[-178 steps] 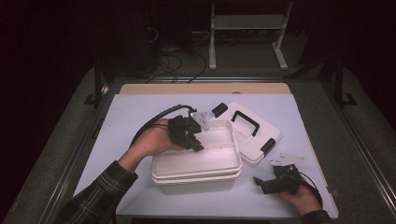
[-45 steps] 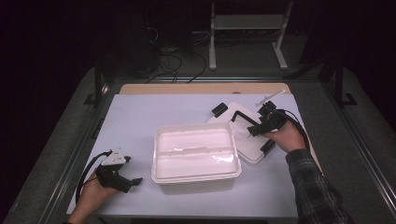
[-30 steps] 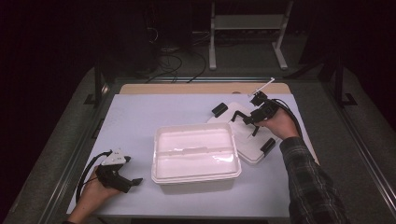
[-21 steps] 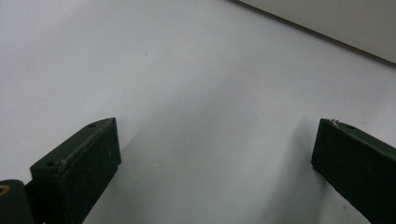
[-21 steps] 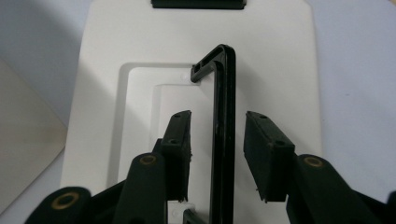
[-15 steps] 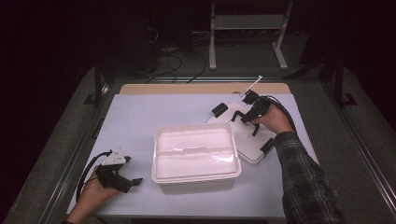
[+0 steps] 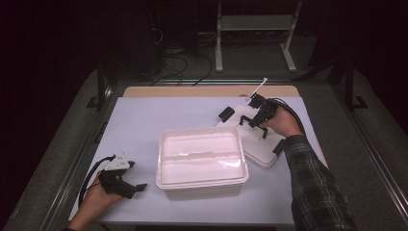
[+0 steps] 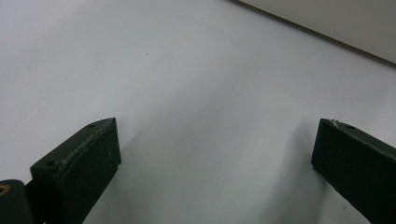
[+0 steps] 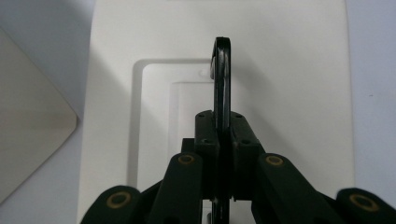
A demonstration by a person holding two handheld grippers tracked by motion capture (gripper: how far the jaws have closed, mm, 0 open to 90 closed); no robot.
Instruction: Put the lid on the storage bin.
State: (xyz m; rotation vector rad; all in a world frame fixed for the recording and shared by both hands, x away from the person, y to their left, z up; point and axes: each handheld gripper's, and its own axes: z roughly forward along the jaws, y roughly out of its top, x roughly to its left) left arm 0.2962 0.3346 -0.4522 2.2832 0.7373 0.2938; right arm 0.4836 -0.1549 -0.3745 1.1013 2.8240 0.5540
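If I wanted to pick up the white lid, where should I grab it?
Probably by the black handle that stands up on edge from the middle of the white lid. It is thin and raised, so two jaws can pinch its flat sides, coming down from above. The right gripper has just been closing and now pinches it that way. The lid's flat top and edges look harder to grip.

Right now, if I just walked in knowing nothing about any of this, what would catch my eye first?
Probably the open white container in the middle of the pale table. Just right of it lies its white lid, where the right gripper has just closed its fingers on the lid's upright black handle. At the near left, the left gripper rests on the table with its fingers wide apart and nothing between them.
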